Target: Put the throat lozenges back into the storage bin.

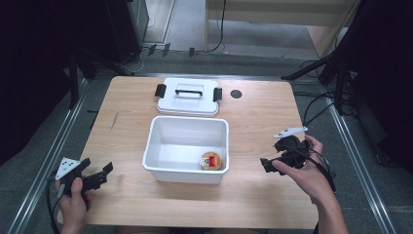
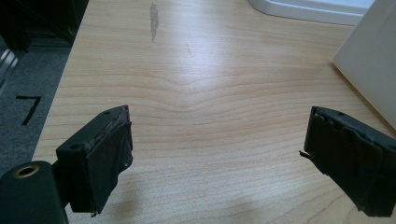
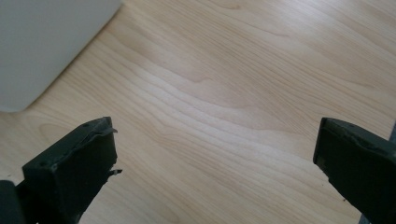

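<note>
1. Bin (image 1: 165, 141) sits mid-table (image 1: 253, 204), lid (image 1: 187, 105) behind it; I see a red-and-yellow item (image 1: 211, 161) inside.
2. Left gripper (image 1: 100, 176), right gripper (image 1: 270, 165): jaws spread, empty, flanking the bin.

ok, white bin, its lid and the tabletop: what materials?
White bin: looks like moulded plastic, smooth, slight sheen, rounded rim. Lid: same white plastic look, with black handle and side clips, probably plastic too. Tabletop: light wood grain, satin glare; solid wood or laminate, can't tell.
</note>
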The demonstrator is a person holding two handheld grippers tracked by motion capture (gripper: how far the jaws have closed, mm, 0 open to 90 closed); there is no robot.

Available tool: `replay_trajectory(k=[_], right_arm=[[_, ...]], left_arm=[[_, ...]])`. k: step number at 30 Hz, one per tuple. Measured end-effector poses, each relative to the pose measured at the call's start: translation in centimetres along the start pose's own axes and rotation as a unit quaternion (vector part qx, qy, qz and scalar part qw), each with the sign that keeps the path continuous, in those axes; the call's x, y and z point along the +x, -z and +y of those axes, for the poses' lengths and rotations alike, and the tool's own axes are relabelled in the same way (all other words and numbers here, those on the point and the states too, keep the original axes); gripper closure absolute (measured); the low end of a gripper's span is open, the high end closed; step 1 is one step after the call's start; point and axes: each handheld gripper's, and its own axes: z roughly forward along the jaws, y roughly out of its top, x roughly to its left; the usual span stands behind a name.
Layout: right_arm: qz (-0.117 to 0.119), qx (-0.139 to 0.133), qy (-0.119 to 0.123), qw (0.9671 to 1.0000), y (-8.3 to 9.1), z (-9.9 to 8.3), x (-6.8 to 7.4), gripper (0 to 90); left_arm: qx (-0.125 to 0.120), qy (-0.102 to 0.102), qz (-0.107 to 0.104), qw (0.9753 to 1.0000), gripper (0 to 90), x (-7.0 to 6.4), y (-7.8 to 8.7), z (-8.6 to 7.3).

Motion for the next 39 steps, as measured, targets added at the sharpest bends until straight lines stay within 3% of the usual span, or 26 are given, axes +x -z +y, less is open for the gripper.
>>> replay_trajectory(k=[7, 11, 21, 22, 33, 37, 39], right_arm=[[-0.016, -0.034, -0.043, 0.9984, -0.8, -2.9, -1.3, 0.0], [-0.013, -0.051, -0.069, 0.9962, -1.6, -5.0, -2.2, 0.0], [-0.016, -0.097, -0.105, 0.9896, -2.7, -9.2, -3.3, 0.0], [-0.018, -0.109, -0.111, 0.9877, -2.9, -10.2, -3.5, 0.0], [-0.023, -0.155, -0.148, 0.9764, -3.3, -14.1, -4.2, 0.0], [-0.021, -0.172, -0.171, 0.9699, -3.4, -15.5, -4.4, 0.0], [-0.020, -0.192, -0.180, 0.9644, -3.1, -15.9, -4.5, 0.0]], left_arm=[[-0.001, 0.000, 0.001, 1.0000, 8.4, 0.0, 0.0, 0.0], [-0.001, 0.000, 0.001, 1.0000, 8.4, 0.0, 0.1, 0.0], [-0.002, 0.001, 0.003, 1.0000, 8.4, 0.0, 0.1, 0.0], [-0.002, 0.001, 0.003, 1.0000, 8.4, 0.0, 0.1, 0.0], [-0.003, 0.002, 0.003, 1.0000, 8.4, 0.0, 0.1, 0.0], [-0.003, 0.002, 0.004, 1.0000, 8.4, 0.0, 0.1, 0.0], [-0.003, 0.002, 0.003, 1.0000, 8.4, 0.0, 0.1, -0.1]])
